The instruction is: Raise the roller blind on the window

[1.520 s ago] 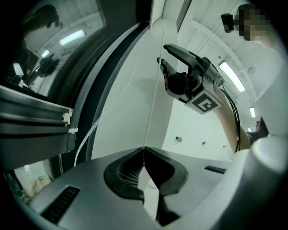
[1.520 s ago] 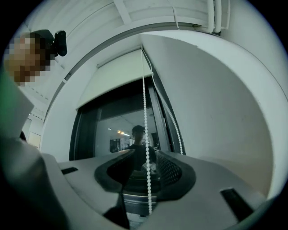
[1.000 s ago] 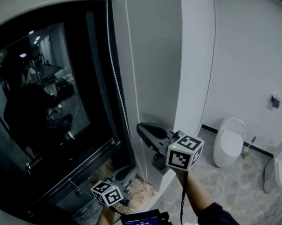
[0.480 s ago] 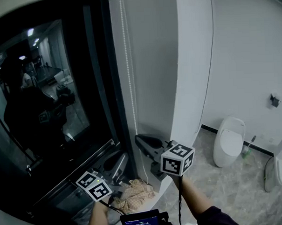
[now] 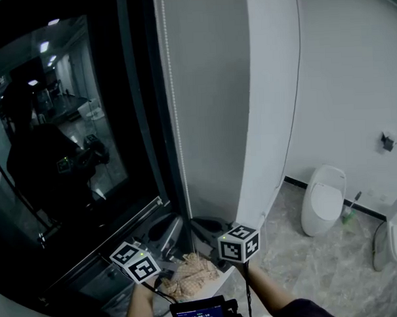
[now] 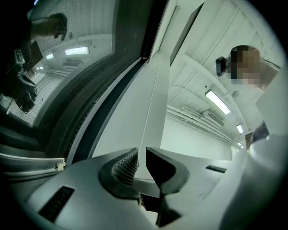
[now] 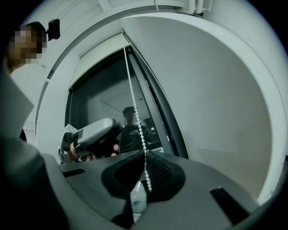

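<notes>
The bead chain [image 7: 135,103] looks like smooth white plastic. Beside it the window glass [image 5: 66,127] is glossy, mirror-like. The right gripper [image 7: 145,153] is matt grey plastic, its pads [image 7: 162,170] finely textured.

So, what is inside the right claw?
The right claw is shut on the chain, which runs up in front of the window. Where the chain goes lower down cannot be seen: the claw's body covers it.

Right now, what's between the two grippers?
In the head view, the bead chain hangs down between the left gripper and right gripper. A crumpled beige cloth lies just below it.
</notes>
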A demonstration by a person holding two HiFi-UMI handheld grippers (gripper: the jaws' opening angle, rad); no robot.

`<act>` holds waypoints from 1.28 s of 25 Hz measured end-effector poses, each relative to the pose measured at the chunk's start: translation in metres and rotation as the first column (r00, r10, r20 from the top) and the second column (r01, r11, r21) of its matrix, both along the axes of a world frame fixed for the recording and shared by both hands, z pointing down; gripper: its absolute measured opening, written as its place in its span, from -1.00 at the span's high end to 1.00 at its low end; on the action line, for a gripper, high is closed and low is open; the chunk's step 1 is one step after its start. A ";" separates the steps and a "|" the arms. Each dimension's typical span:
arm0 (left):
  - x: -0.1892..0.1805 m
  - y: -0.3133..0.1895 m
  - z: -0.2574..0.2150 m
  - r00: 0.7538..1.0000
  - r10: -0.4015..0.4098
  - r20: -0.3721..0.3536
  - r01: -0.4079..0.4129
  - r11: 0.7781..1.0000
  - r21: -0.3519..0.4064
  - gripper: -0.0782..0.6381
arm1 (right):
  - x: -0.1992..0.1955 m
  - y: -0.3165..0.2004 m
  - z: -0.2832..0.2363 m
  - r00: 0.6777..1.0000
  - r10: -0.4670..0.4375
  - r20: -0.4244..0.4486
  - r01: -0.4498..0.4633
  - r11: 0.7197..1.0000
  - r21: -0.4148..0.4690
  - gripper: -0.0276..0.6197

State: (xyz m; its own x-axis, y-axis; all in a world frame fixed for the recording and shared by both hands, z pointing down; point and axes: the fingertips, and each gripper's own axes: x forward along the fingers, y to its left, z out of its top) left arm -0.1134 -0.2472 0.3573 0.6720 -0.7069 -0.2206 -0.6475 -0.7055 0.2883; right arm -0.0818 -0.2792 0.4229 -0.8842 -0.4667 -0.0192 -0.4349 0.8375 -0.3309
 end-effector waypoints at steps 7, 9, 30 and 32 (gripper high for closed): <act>0.004 0.006 -0.007 1.000 0.003 0.002 -0.003 1.000 0.008 0.73 | 0.016 0.017 -0.035 0.999 0.053 0.011 -0.054 0.992 0.111 0.85; 0.006 0.008 -0.009 1.000 0.006 0.003 -0.006 1.000 0.010 0.73 | 0.031 0.016 -0.047 0.993 0.110 0.036 -0.114 0.984 0.138 0.85; 0.026 0.015 -0.013 0.999 0.021 0.047 -0.022 0.999 0.023 0.73 | 0.037 0.044 -0.087 0.995 0.078 0.069 -0.092 0.968 0.233 0.89; 0.025 0.015 -0.011 0.999 0.019 0.049 -0.020 1.000 0.018 0.73 | 0.038 0.043 -0.086 0.995 0.078 0.069 -0.092 0.968 0.233 0.89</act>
